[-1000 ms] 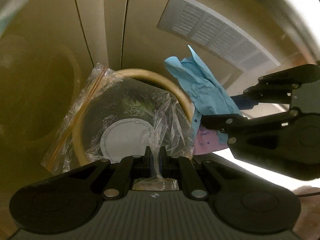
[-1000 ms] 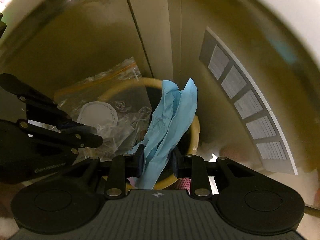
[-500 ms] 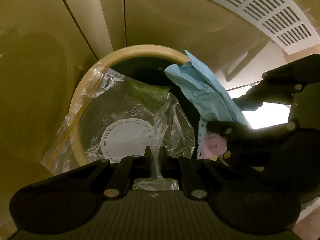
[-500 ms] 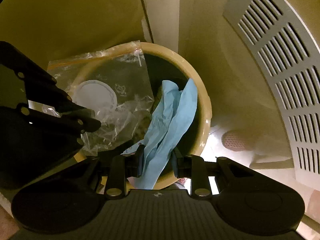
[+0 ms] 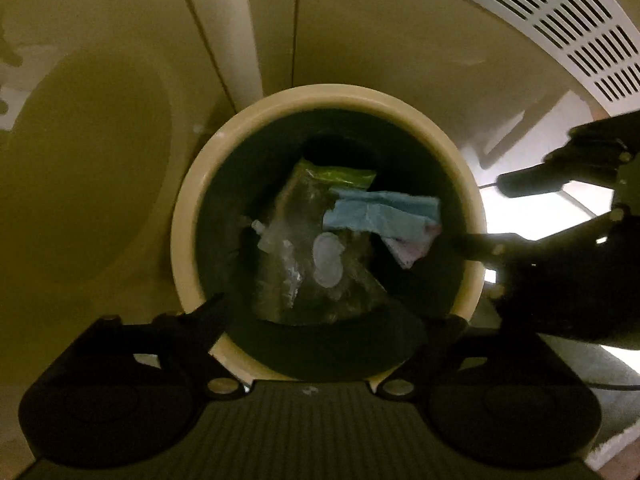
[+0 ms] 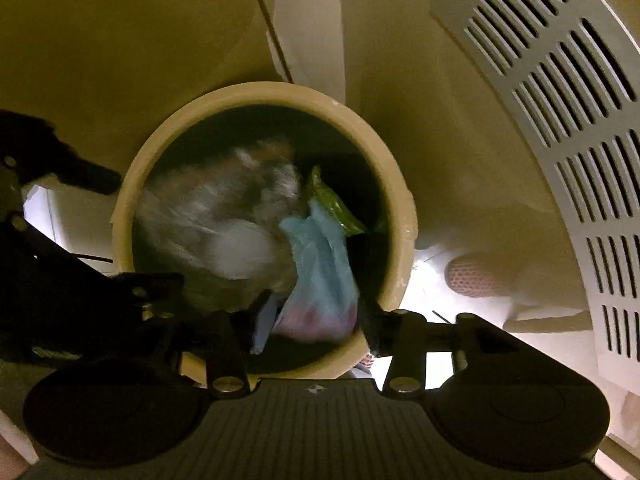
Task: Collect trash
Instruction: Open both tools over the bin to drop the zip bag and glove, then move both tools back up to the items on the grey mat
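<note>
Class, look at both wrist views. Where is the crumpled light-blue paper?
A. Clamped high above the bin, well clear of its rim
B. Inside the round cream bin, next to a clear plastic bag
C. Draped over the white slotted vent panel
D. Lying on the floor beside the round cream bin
B: the crumpled light-blue paper sits within the rim of the round cream bin, beside the clear plastic bag.

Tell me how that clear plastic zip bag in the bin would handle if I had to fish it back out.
The clear zip bag looks crumpled and thin, so probably floppy and very light. Its glossy film may slip from the pads. It lies deep in the bin, partly under the blue paper, which could drag along.
</note>
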The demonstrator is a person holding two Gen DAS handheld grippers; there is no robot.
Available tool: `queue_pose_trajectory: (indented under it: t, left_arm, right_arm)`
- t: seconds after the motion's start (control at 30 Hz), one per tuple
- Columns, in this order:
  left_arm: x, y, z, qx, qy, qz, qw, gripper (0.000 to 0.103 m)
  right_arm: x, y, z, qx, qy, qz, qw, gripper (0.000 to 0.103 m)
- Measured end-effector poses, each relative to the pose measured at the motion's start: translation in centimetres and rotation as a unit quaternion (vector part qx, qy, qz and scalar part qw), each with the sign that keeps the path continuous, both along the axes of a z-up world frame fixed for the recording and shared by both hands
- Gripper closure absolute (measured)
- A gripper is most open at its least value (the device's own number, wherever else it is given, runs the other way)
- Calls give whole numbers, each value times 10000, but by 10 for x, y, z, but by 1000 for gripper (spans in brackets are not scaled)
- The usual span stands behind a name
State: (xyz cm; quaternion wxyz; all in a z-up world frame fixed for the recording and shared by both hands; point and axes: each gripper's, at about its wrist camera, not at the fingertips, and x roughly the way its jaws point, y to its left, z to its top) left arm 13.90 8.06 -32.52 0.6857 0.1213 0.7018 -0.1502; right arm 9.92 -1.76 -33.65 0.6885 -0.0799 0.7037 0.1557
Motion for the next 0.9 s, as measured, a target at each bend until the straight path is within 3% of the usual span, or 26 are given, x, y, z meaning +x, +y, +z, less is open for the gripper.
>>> queue_pose_trajectory:
  t: [0.27, 0.37, 0.53, 0.67, 0.9]
  left_arm:
    - [-4, 5, 34, 115, -188, 180, 9996, 0]
    - [-11, 9, 47, 154, -168, 224, 9995, 0]
    - [-29, 20, 80, 17, -338, 373, 9987, 0]
    - [-38, 21, 117, -175, -611, 332, 9974, 0]
    - [-50, 21, 175, -223, -1499, 113, 9884, 0]
  right_arm:
    - [-6, 5, 31, -180, -93, 22, 9998, 33]
    - [-7, 0, 55, -128, -160, -14, 9998, 24]
    - [-17, 4, 102, 76, -514, 94, 9986, 20]
    - [-22, 0, 142, 277, -911, 9, 9955, 17]
    - [-26, -17, 204, 600, -1469, -255, 9870, 15]
